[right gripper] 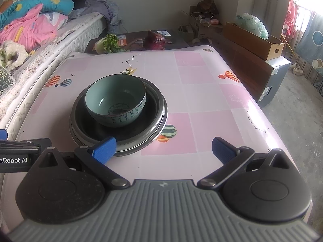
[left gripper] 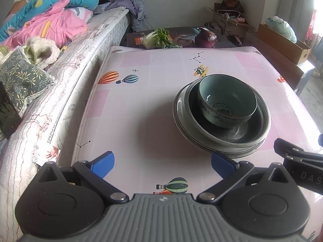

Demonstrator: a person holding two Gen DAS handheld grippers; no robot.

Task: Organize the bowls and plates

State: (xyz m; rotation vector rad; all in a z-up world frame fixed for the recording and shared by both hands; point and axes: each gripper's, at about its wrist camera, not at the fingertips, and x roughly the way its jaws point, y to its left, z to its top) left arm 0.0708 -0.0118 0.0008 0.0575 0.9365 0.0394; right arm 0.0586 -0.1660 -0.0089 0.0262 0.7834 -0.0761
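On the counter (right gripper: 201, 92), draped in a pink balloon-print cloth, a celadon bowl (right gripper: 115, 102) sits inside a dark deep dish (right gripper: 149, 129), which rests on stacked plates (right gripper: 133, 149). From the left wrist view the stack lies toward 1 o'clock of the left tongs (left gripper: 162, 166); from the right wrist view it lies toward 11 o'clock of the right tongs (right gripper: 164, 149). Both tongs are spread wide and grip nothing. At the counter's 12 o'clock edge, on a lower surface, lie a leafy cabbage (right gripper: 110, 43) and a red cabbage (right gripper: 154, 40).
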